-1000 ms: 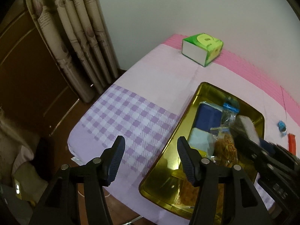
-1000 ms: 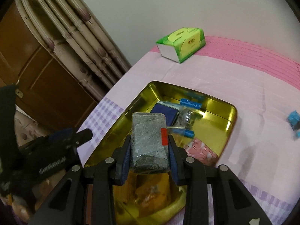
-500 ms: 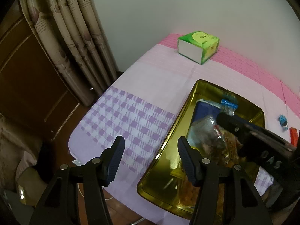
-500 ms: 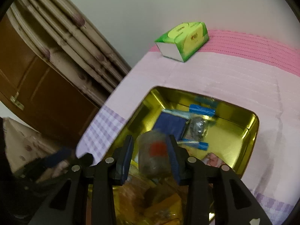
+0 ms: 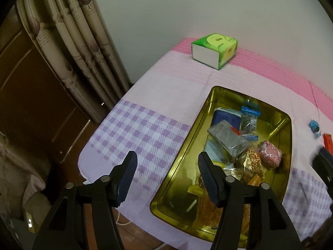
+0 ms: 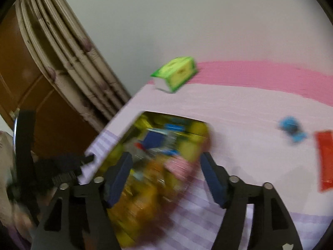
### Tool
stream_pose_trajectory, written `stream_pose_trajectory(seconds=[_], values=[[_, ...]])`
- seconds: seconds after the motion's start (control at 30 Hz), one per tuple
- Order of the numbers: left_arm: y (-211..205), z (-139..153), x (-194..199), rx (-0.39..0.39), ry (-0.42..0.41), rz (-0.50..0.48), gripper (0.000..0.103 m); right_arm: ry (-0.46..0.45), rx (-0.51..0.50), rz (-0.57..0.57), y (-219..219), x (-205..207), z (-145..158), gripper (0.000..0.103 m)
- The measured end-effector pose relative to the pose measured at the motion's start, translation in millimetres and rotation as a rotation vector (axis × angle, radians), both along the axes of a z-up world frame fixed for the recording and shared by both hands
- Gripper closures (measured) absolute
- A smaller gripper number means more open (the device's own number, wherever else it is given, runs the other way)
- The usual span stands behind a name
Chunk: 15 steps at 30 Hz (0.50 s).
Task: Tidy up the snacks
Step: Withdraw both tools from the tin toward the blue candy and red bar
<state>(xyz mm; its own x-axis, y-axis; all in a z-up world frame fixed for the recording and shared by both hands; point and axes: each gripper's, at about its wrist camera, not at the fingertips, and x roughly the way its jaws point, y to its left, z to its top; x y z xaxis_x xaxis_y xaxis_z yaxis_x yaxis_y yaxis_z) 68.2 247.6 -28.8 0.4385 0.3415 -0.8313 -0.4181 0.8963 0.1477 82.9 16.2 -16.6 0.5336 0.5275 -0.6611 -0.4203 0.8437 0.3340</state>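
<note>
A gold tray (image 5: 190,145) on the pink and purple cloth holds several snacks. A grey foil packet (image 5: 226,137) with a red tab lies on top of them, beside a pink wrapped snack (image 5: 269,154) and a dark blue packet (image 5: 224,116). My left gripper (image 5: 166,156) hangs open over the tray's left rim, with nothing between its fingers. The right wrist view is blurred by motion. In it my right gripper (image 6: 166,156) has its jaws opening and nothing between them, over the tray's (image 6: 193,137) near right corner. In the left wrist view the right gripper (image 5: 322,166) is a dark blur at the right edge.
A green tissue box (image 5: 214,51) stands at the back of the table near the wall. A small blue candy (image 5: 315,126) and a red packet (image 5: 327,141) lie on the cloth right of the tray. Curtains and a wooden door are on the left, past the table's edge.
My right gripper has let go of the grey foil packet, which now lies in the tray. It has opened and pulled away to the right. The left gripper has stayed put.
</note>
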Motion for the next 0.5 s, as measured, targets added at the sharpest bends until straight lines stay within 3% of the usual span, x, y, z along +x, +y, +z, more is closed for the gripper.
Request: stream_pose_trajectory(seconds=[0.17,0.33,0.5], values=[[-12.0,-1.5,-1.6,0.038,0.006,-0.023,0.038,-0.041,-0.190,-0.158,-83.2,-22.3,-15.8,0.028],[-34.7,-1.3,-1.7,0.136,0.009,-0.069,0.038,-0.015,-0.233,-0.325,-164.7,-30.0,-29.0,0.025],[-56.8,2.9,-2.5,0.187,0.014,-0.119,0.034,-0.022,-0.312,-0.452,-227.7,-33.8,-36.1,0.020]])
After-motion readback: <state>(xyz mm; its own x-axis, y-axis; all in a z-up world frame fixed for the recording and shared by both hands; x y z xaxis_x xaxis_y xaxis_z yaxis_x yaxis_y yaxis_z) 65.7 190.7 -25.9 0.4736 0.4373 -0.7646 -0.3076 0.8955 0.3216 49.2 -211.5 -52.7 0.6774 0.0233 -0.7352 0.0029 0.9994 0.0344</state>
